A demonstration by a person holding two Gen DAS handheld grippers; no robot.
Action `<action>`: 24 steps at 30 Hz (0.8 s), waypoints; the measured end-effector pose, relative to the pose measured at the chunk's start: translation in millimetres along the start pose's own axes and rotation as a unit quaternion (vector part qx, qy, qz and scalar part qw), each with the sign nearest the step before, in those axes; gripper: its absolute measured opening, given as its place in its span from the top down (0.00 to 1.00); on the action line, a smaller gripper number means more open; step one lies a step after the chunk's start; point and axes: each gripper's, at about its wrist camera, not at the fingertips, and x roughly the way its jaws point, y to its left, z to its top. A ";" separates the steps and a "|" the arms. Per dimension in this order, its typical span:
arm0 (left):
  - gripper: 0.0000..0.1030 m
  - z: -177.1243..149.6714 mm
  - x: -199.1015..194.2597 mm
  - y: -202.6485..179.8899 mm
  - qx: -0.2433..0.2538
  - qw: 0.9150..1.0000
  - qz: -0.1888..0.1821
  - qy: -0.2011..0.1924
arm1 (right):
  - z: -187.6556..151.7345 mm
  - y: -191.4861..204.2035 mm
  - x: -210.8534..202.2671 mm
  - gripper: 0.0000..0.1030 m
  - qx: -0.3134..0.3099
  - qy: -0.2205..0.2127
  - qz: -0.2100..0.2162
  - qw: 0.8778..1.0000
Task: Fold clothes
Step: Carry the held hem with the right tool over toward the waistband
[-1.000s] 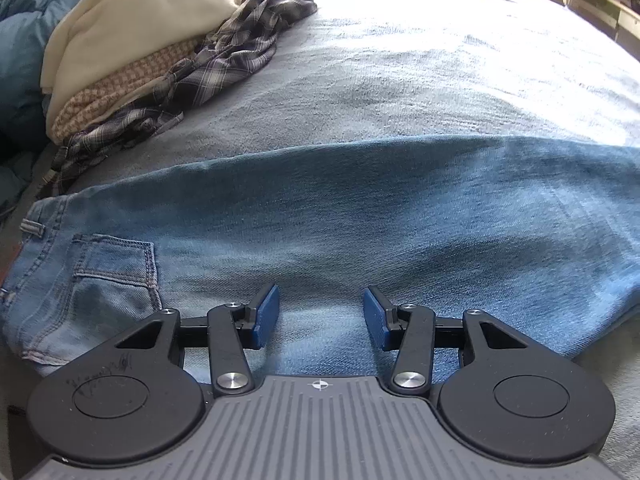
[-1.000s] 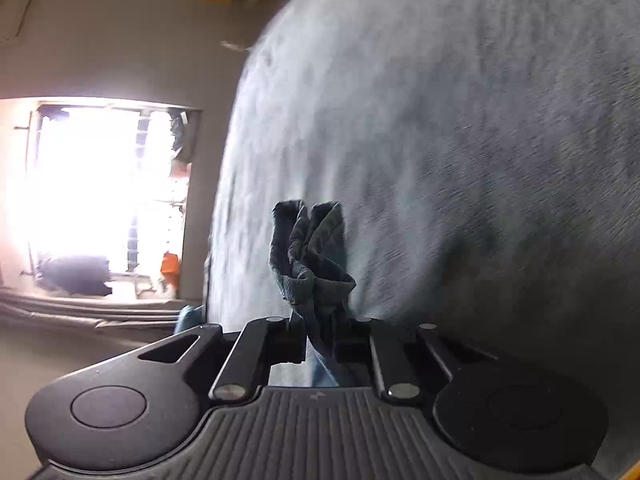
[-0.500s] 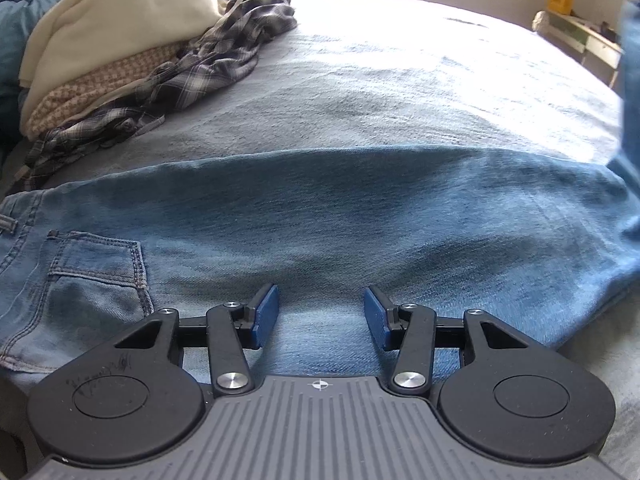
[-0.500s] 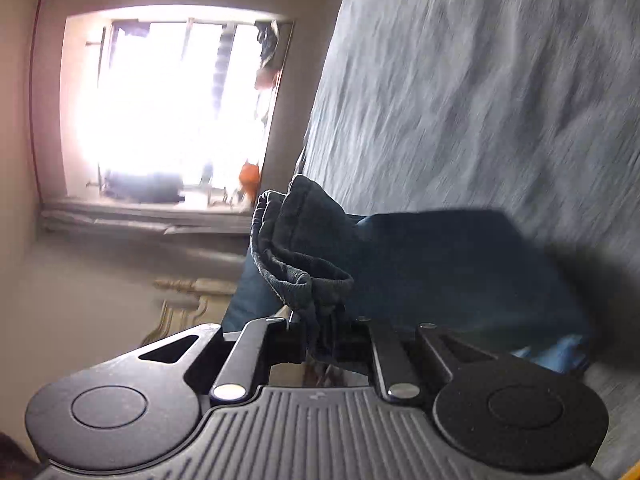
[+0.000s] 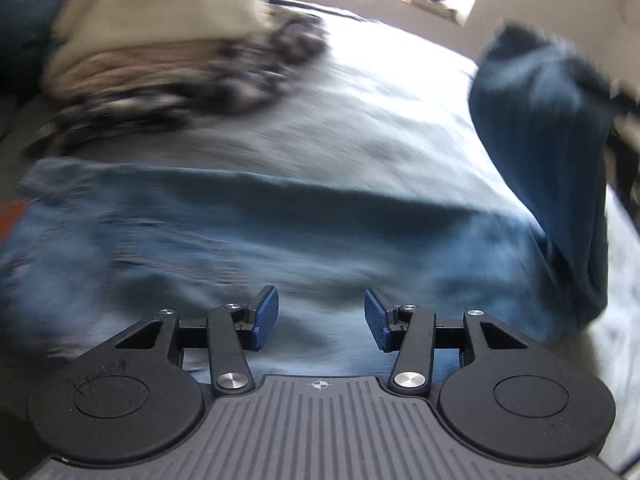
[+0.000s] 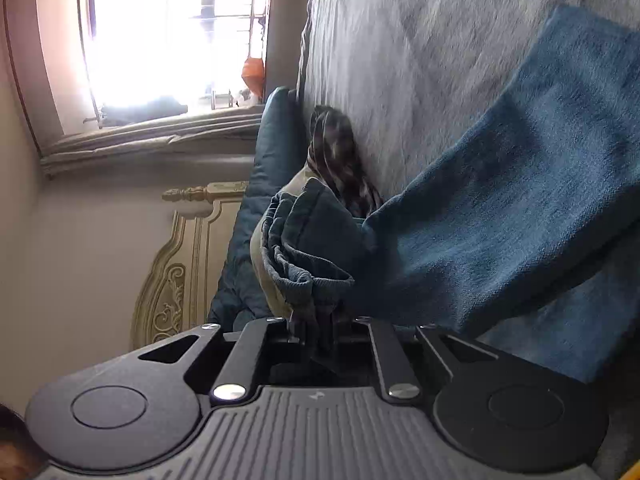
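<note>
Fig. — Fold in progress, both wrist views. Change vs. 1 s ago: the right tongs (image 6: 320, 322), closed tight on the bunched hem end of the jeans (image 5: 248, 248), have carried that end up off the bed (image 5: 360, 128) and over toward the waist side. In the left view the lifted leg (image 5: 544, 152) now hangs at right of frame, where a second ago the denim lay flat across the whole width. In the right view the raised denim (image 6: 520, 200) now fills the right half, w/ the clothes pile (image 6: 340, 160) appearing centre frame, just behind the hem.

Left tongs (image 5: 316, 318): wide open, holding nothing, low over the flat part of the jeans at lower centre; gap unchanged, but the camera has swung, hence heavy blur.

Meaning, as a judgement: lengthwise halving of the jeans is approx. midway; hem not yet laid on the waist, so the left side prob. serves to pin the fold line.

Hidden/unclear: waistband and pocket at left of the left view are smeared beyond reading. The right tongs' pads are buried in cloth, so grip depth can't be told. The orange patch at far left edge is unidentifiable. Pile (image 5: 160, 40) at upper left is blurred; garment count unclear.
</note>
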 end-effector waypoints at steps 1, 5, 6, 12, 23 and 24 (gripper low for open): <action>0.54 1.0 -6.3 13.9 -0.019 1.000 0.006 -0.002 | -6.3 0.0 8.1 0.88 -0.001 0.007 0.001 1.000; 0.54 -0.1 -23.6 67.7 -0.075 0.996 0.044 -0.008 | -35.7 6.6 43.9 0.87 -0.024 0.044 -0.006 0.999; 0.55 -0.2 -27.2 78.0 -0.084 0.995 0.049 -0.011 | -47.1 6.9 52.5 0.87 -0.032 0.056 -0.010 0.998; 0.55 3.8 -46.7 113.2 -0.125 0.991 0.031 -0.030 | -99.5 7.0 108.8 0.87 -0.042 0.117 -0.013 0.992; 0.58 -7.1 -53.6 167.3 -0.202 0.978 -0.052 -0.023 | -172.1 0.4 188.8 0.87 -0.151 0.222 -0.102 0.958; 0.58 -7.8 -55.6 169.5 -0.205 0.977 -0.056 -0.022 | -174.9 0.6 190.9 0.87 -0.161 0.225 -0.108 0.955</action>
